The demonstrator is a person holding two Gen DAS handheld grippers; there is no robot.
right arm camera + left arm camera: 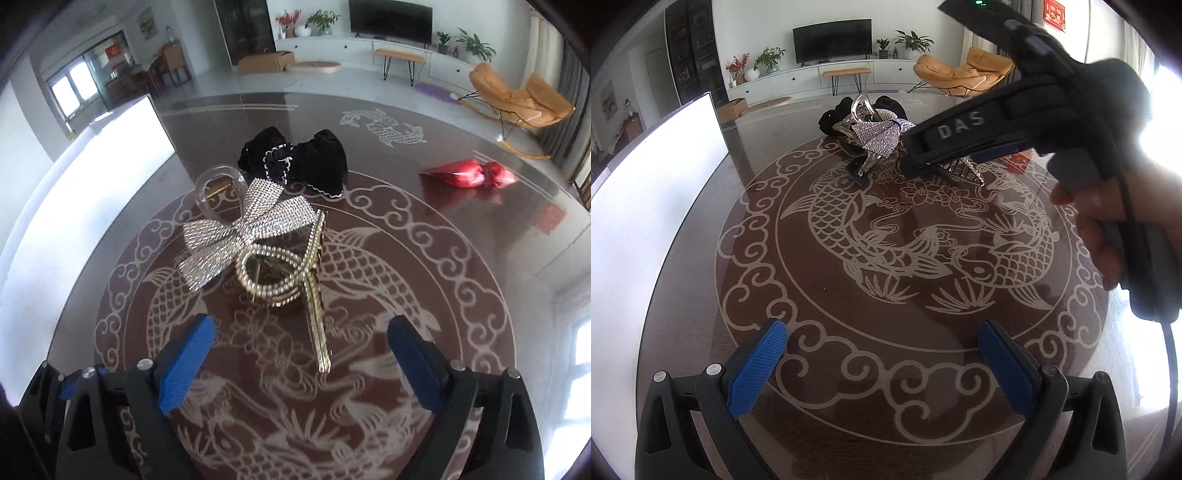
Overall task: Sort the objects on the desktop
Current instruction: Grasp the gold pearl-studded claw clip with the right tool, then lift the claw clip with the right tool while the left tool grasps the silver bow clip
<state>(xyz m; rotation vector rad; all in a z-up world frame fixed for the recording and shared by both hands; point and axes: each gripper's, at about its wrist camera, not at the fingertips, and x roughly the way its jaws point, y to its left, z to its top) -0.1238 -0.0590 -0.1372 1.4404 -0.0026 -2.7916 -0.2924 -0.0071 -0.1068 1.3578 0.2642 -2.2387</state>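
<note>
A pile of hair accessories lies on the dark koi-patterned table (pixel 701 258): a silver rhinestone bow (pixel 243 229), a gold beaded hair clip (pixel 273 273), a clear claw clip (pixel 218 181) and a black velvet bow (pixel 306 158). In the left wrist view the same silver bow (pixel 879 134) sits at the far side, and my right gripper (pixel 923 162) reaches down over the pile from the upper right, held by a hand. In its own view my right gripper (pixel 301 365) is open. The gold clip's long tail ends between its blue pads untouched. My left gripper (pixel 882 365) is open over bare table.
A red shiny packet (pixel 469 173) lies apart at the table's far right. A white flat box (pixel 110 155) stands along the left edge. Beyond the table are a TV cabinet, plants and an orange rocking chair.
</note>
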